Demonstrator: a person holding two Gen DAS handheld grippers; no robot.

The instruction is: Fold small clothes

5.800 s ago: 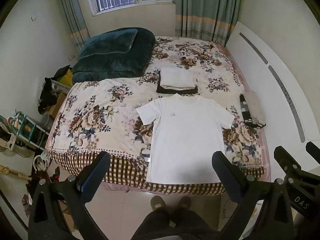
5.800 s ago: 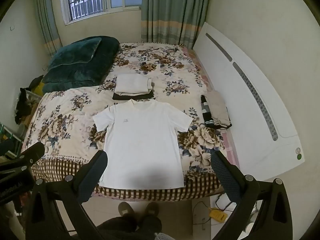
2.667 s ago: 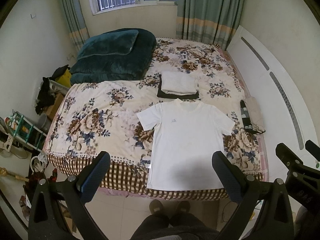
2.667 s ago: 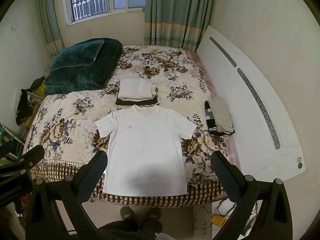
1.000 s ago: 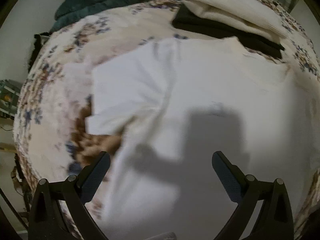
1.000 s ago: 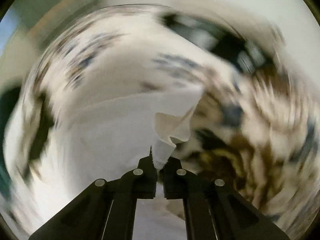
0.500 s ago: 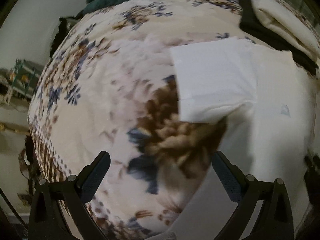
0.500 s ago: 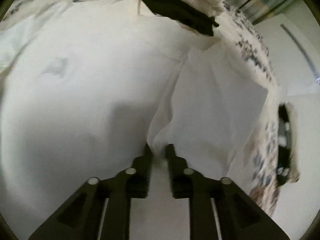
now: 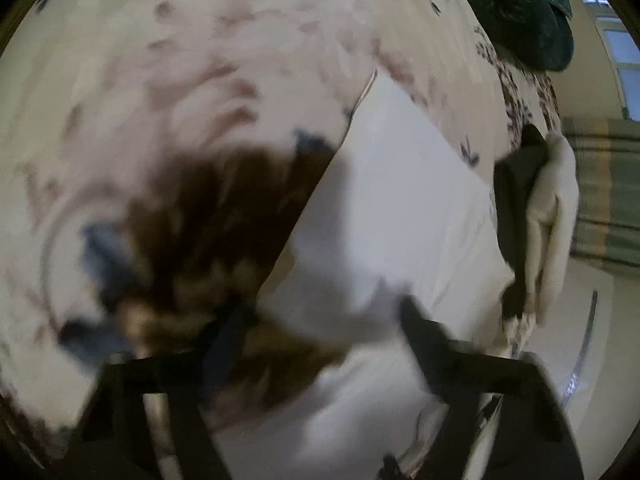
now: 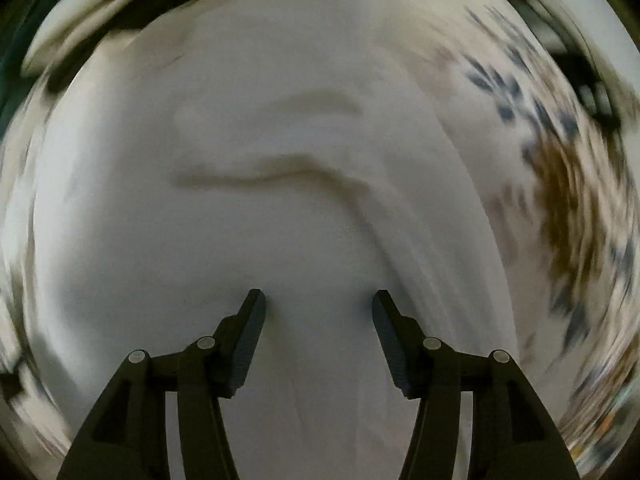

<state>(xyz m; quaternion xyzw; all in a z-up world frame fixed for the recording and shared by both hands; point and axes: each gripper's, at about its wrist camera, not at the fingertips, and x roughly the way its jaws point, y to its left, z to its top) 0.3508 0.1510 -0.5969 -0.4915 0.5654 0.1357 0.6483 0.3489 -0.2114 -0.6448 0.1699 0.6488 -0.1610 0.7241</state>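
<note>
A white T-shirt (image 9: 400,208) lies flat on the floral bedspread (image 9: 180,100). In the blurred left wrist view my left gripper (image 9: 324,320) is open, close over the shirt's left sleeve, its jaws either side of the sleeve's hem. In the right wrist view the shirt (image 10: 280,220) fills the frame, with a fold crease across it. My right gripper (image 10: 318,304) is open and empty, its tips just above the cloth.
A stack of folded clothes, white on black (image 9: 540,220), lies beyond the shirt's collar and shows blurred in the right wrist view (image 10: 120,12). A dark green duvet (image 9: 520,8) is heaped at the far side of the bed. Floral bedspread (image 10: 568,184) lies right of the shirt.
My right gripper has let go of the right sleeve, which now lies folded onto the shirt, and opened wide. My left gripper has dropped closer to the left sleeve and rolled.
</note>
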